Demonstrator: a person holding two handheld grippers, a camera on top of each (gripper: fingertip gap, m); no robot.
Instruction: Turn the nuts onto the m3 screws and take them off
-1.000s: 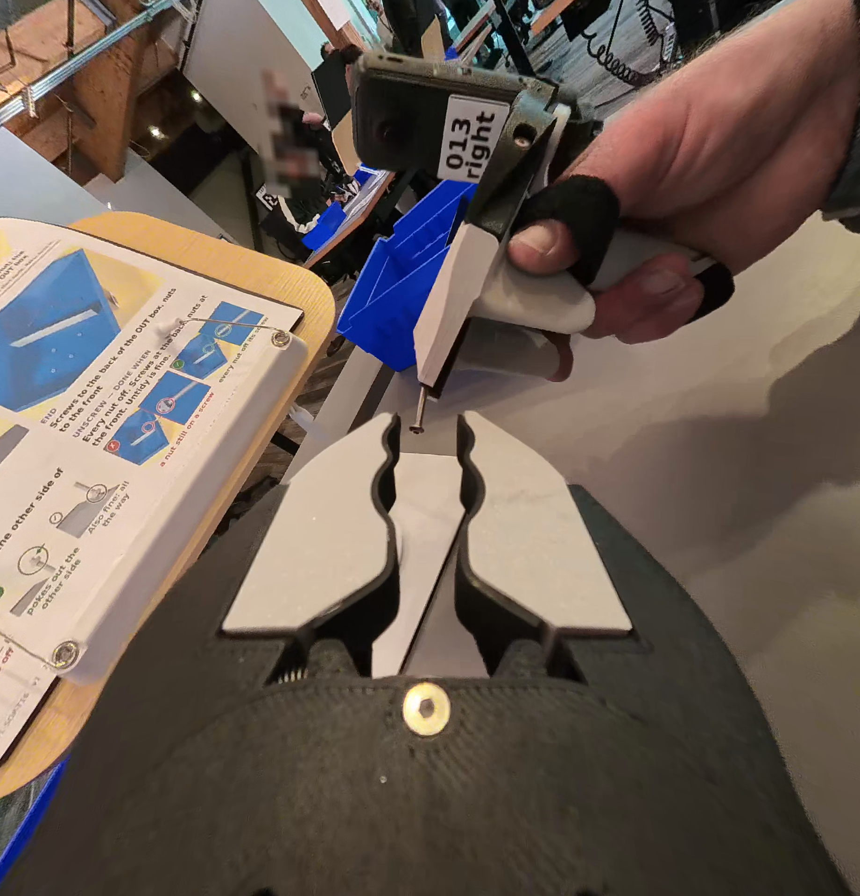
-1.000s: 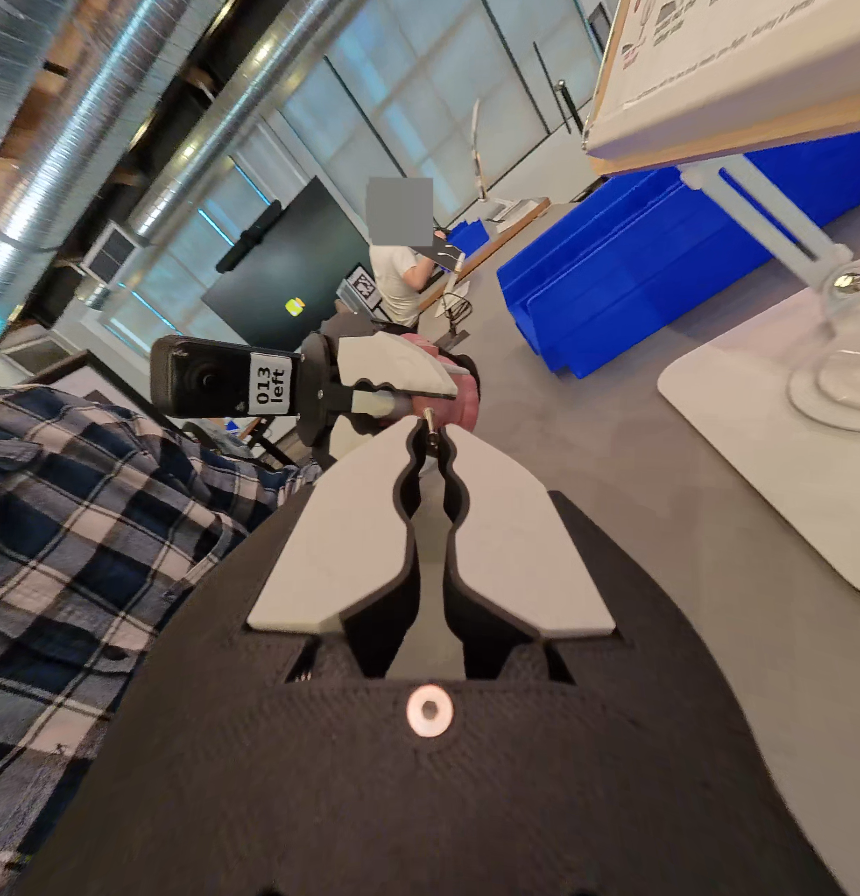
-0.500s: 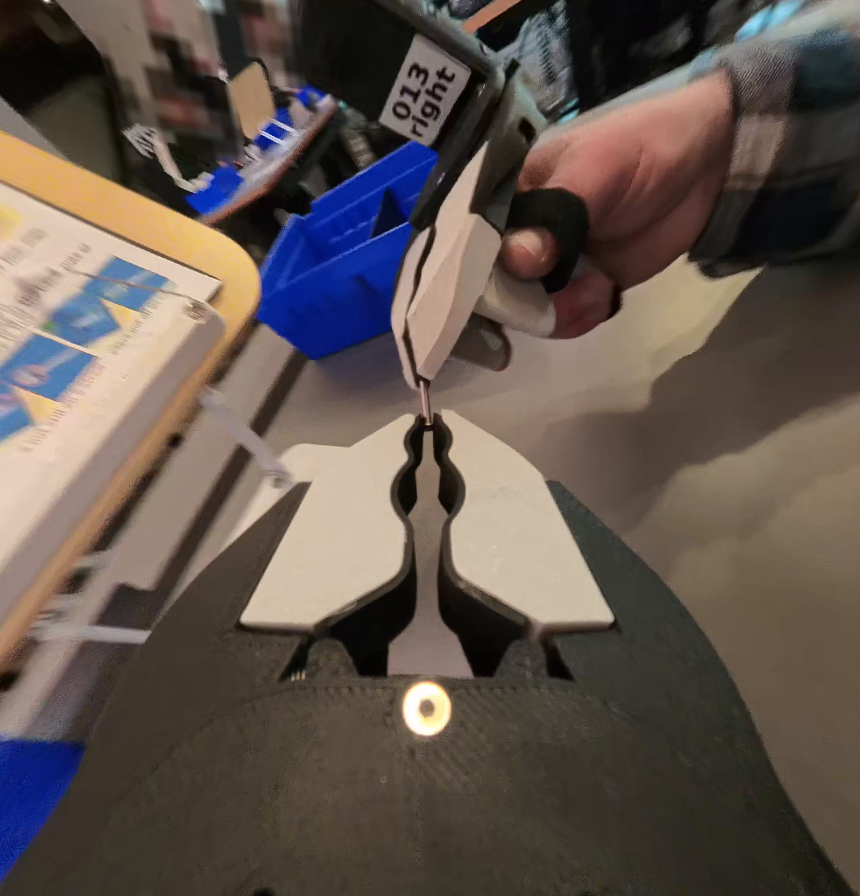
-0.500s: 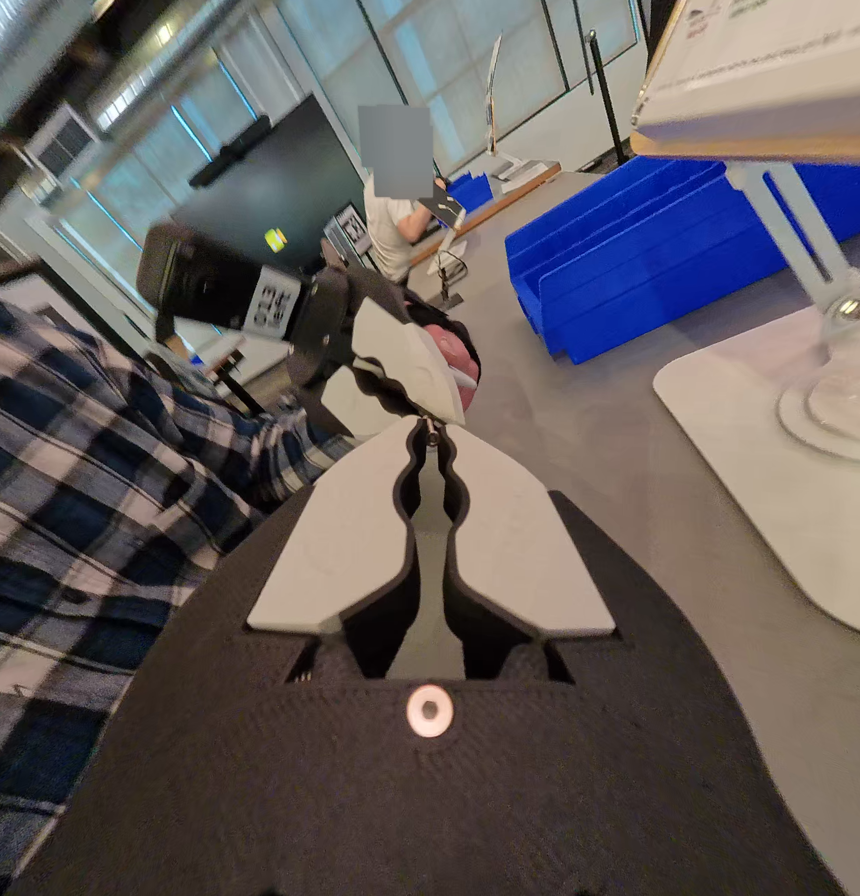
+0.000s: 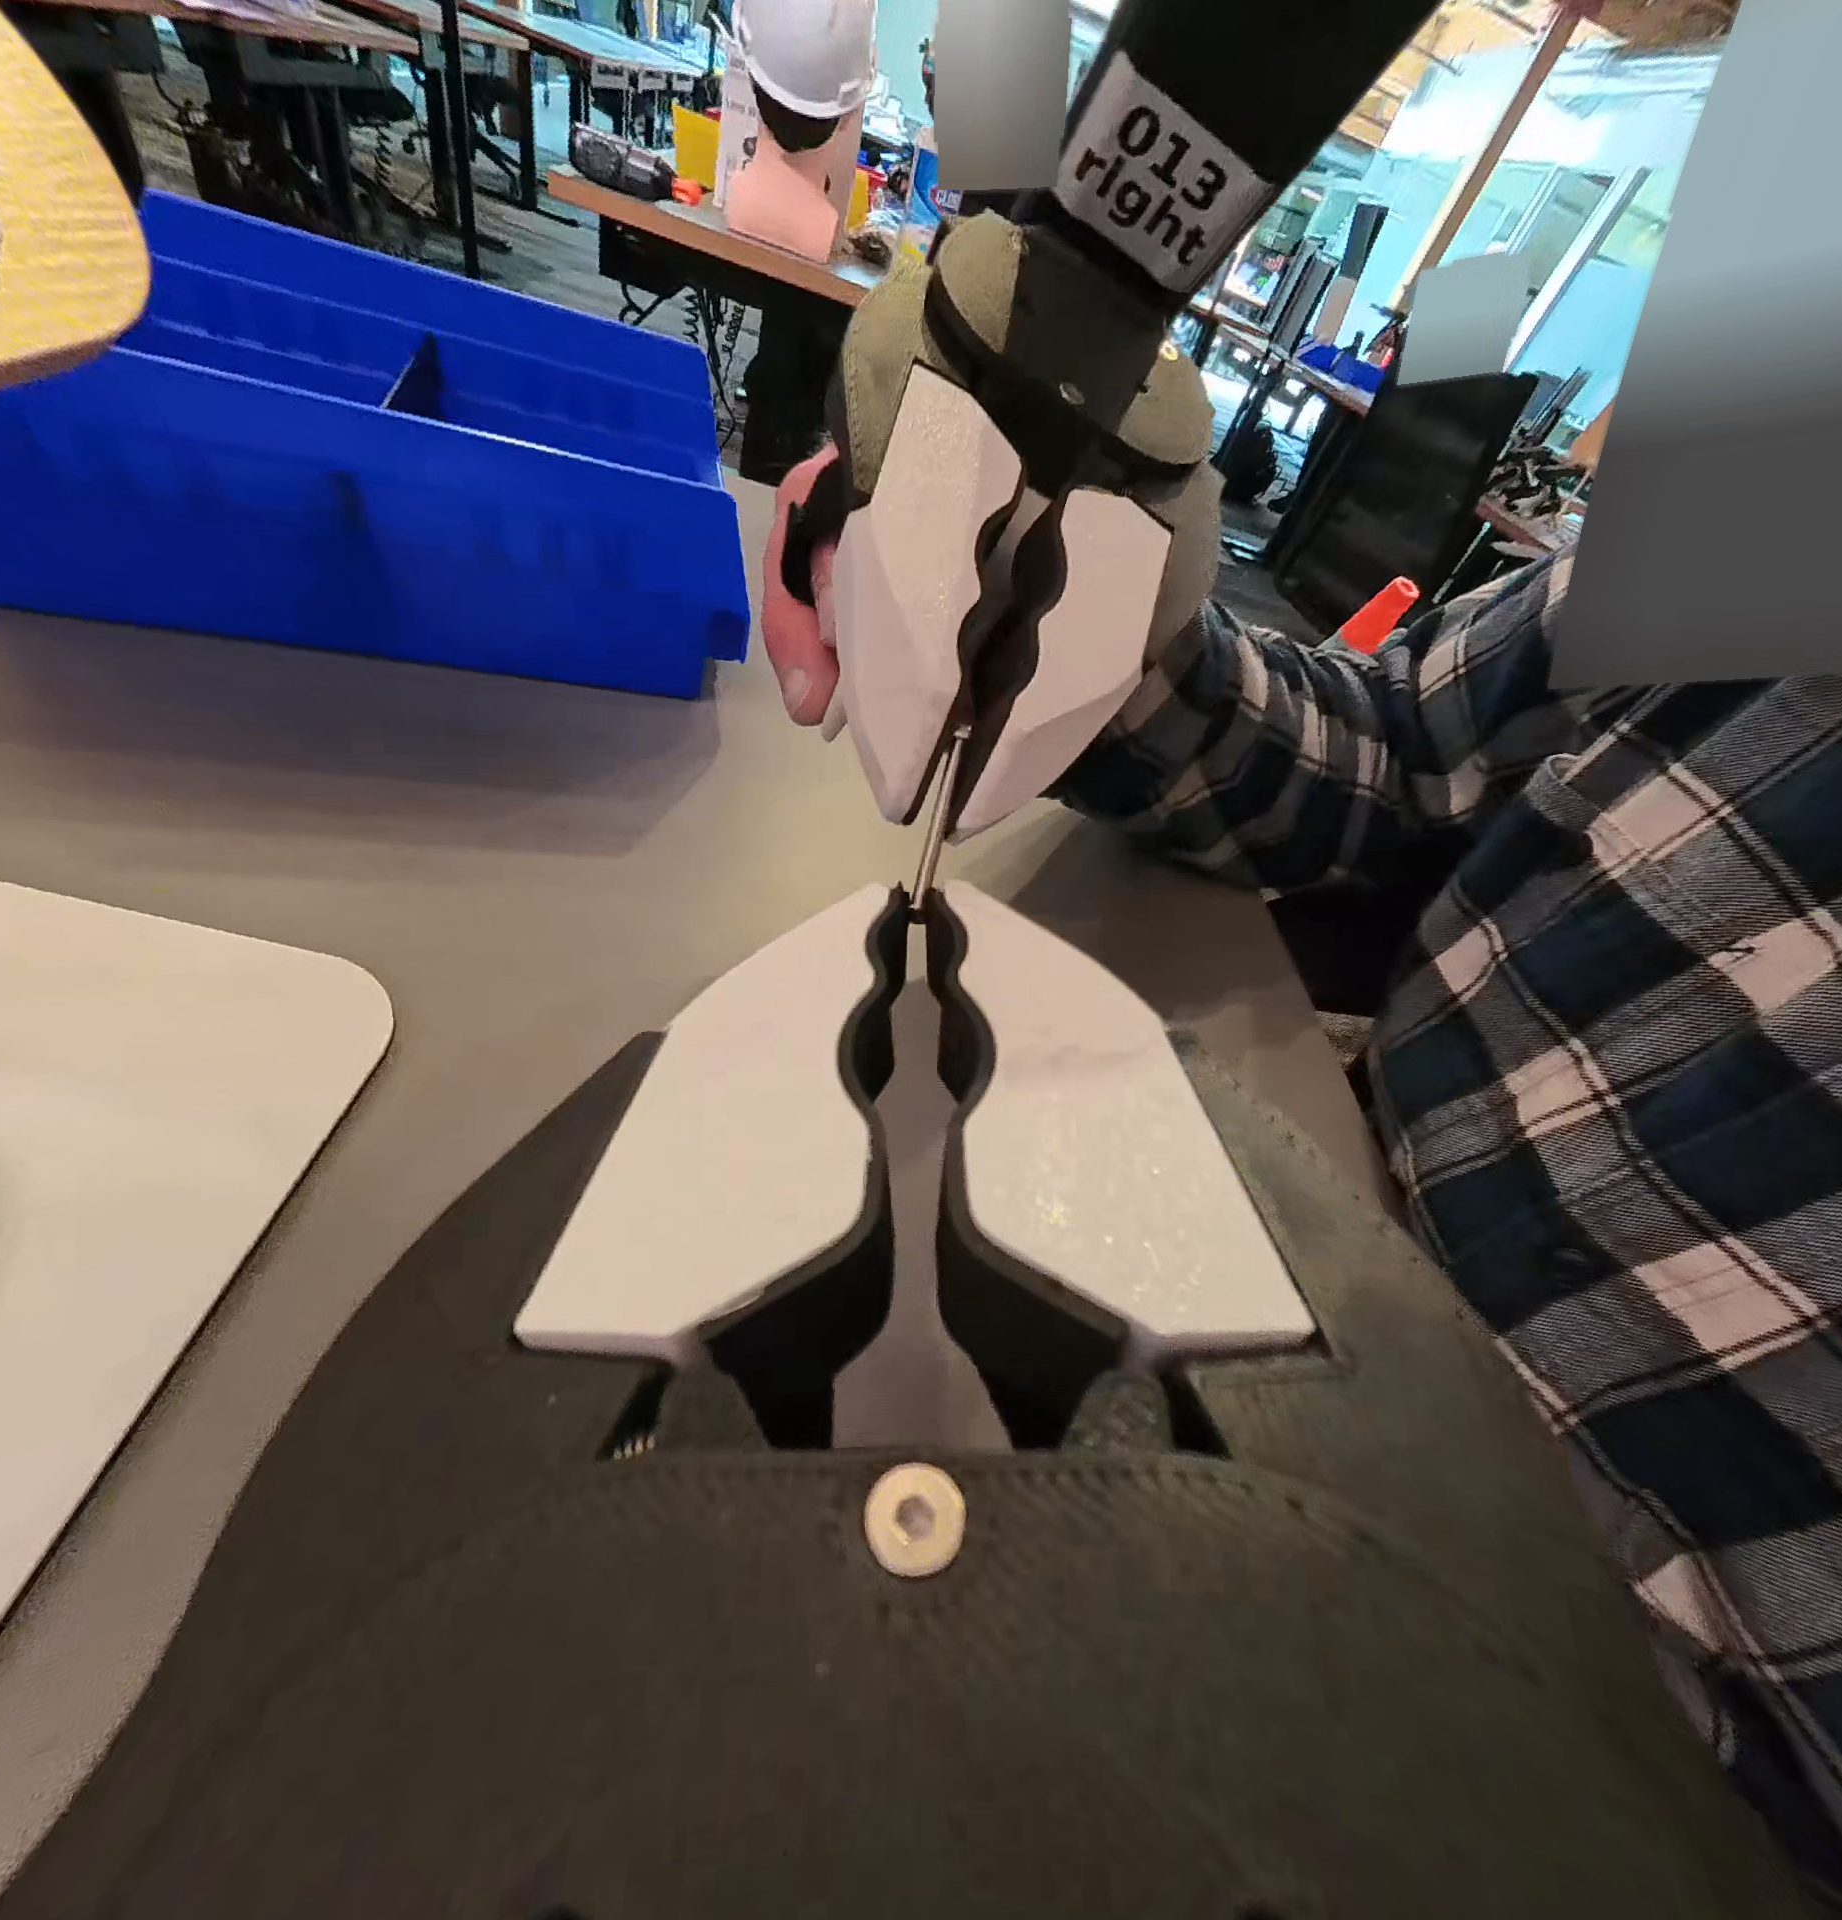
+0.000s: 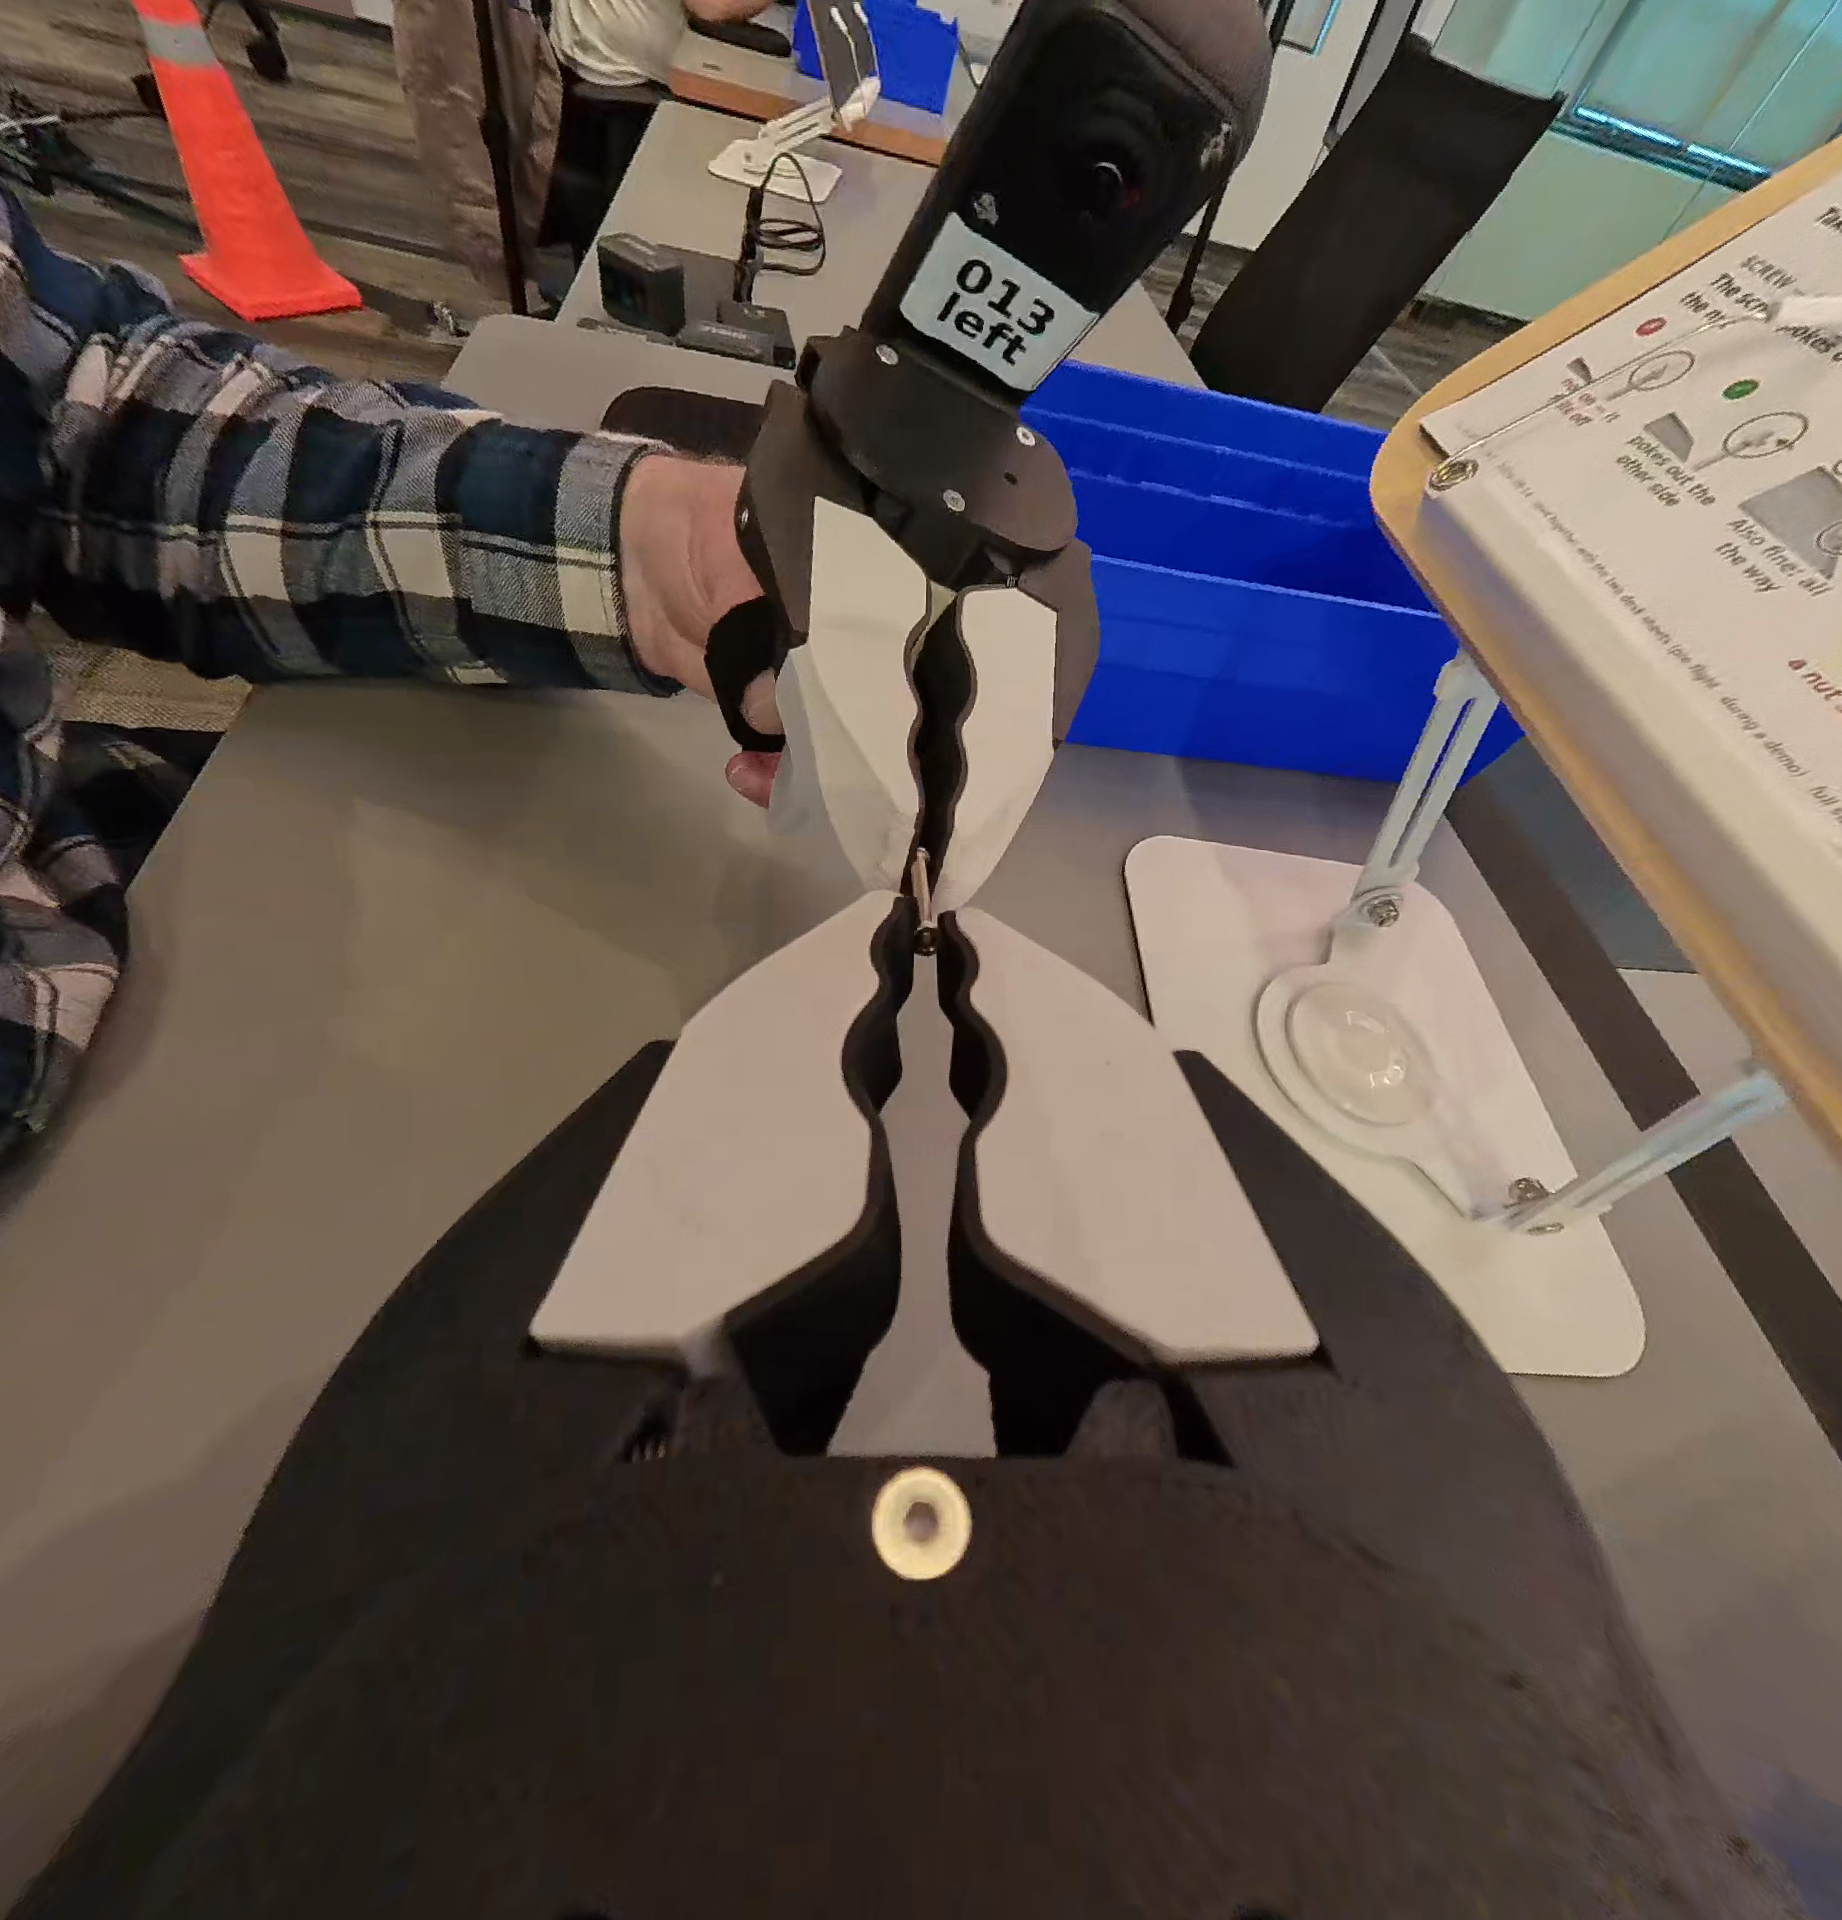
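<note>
Grey worktable [image 6: 397,935], both hand-held grippers [image 5: 917,906] [image 6: 925,925] pinching one metal screw [image 5: 936,821], tip to tip

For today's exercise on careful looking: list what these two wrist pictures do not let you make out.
- Left wrist view: the lower tip of the thin metal screw is hidden between the left gripper pads.
- Right wrist view: the blue bins' insides are hidden by their walls.
- Right wrist view: the instruction board is cut off by the right edge.

A thin silver screw [image 5: 936,831] hangs in the air above the grey counter [image 5: 429,852]. Both tongs pinch it, one at each end.
</note>
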